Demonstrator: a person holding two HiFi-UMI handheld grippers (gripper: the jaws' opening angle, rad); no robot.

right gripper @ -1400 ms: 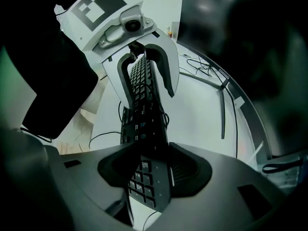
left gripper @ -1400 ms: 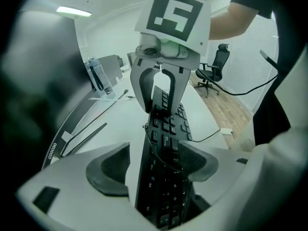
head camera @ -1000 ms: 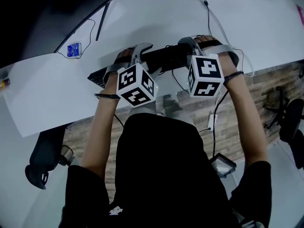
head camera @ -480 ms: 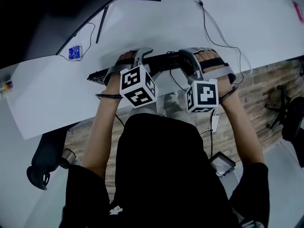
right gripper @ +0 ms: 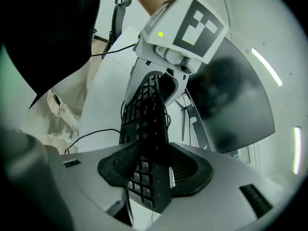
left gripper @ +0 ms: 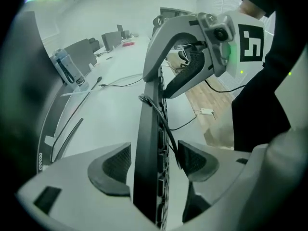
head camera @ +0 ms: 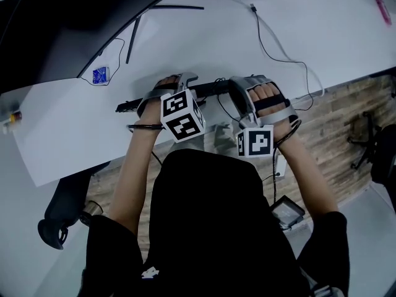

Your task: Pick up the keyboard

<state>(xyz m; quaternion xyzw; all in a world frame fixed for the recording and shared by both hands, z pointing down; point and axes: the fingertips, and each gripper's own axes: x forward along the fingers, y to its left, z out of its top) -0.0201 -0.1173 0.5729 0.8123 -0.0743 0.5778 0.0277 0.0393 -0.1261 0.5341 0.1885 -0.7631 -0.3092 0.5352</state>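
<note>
While L gripper [head camera: 184, 82] & R gripper [head camera: 237, 88] are each clamping the black keyboard [head camera: 207, 90], it is hanging tipped on edge over the white desk [head camera: 204, 36], near its front edge.
Handling: both hands should be rising evenly, keeping its cable [left gripper: 167, 129] slack.
Surroundings: loose cords are lying on the desk; wood-plank floor [head camera: 346, 122] is showing beyond.

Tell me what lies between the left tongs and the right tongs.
The black keyboard spans that stretch, clamped at one end by the left tongs and at the other by the right tongs. The head view shows it.
</note>
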